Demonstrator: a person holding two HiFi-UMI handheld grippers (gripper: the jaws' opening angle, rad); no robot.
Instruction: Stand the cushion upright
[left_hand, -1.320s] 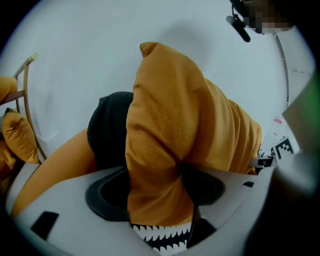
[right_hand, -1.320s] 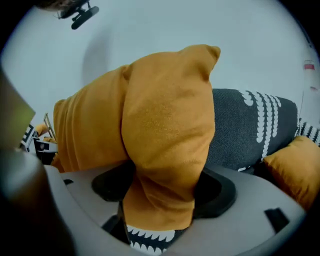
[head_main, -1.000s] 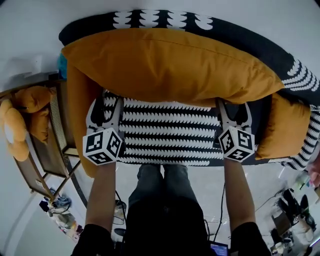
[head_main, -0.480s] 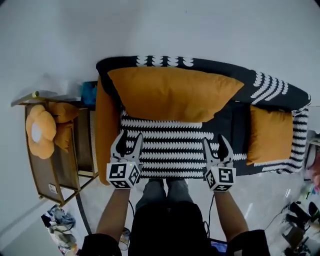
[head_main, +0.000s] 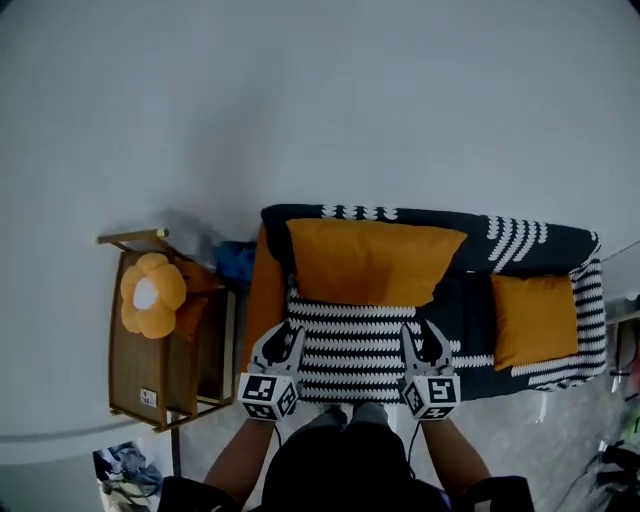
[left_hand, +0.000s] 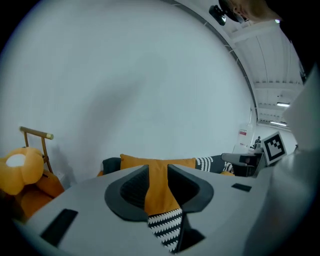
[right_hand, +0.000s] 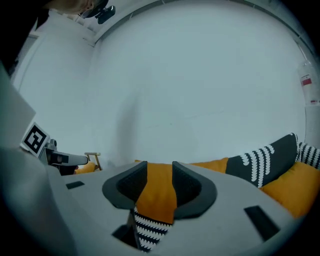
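A large orange cushion (head_main: 370, 260) stands upright against the backrest of the sofa (head_main: 350, 345), which has a black-and-white patterned cover. Both grippers hang in the air in front of the seat, well short of the cushion. My left gripper (head_main: 285, 332) is open and its jaws have just been closing, with nothing between them. My right gripper (head_main: 428, 330) is the same: open, jaws just closing, empty. In the left gripper view, the cushion (left_hand: 135, 161) shows far off past the left gripper (left_hand: 157, 170). The right gripper view also has the cushion (right_hand: 210, 164) in the distance beyond the right gripper (right_hand: 159, 169).
A smaller orange cushion (head_main: 533, 320) leans at the sofa's right end, and another orange cushion (head_main: 265, 300) lies along its left arm. A wooden rack (head_main: 130, 385) left of the sofa holds a flower-shaped plush (head_main: 152, 293). A white wall rises behind.
Both grippers have drawn back and up from under the cushion's lower edge, and their jaws have narrowed. The sofa looks much smaller and farther; the cushion stays upright.
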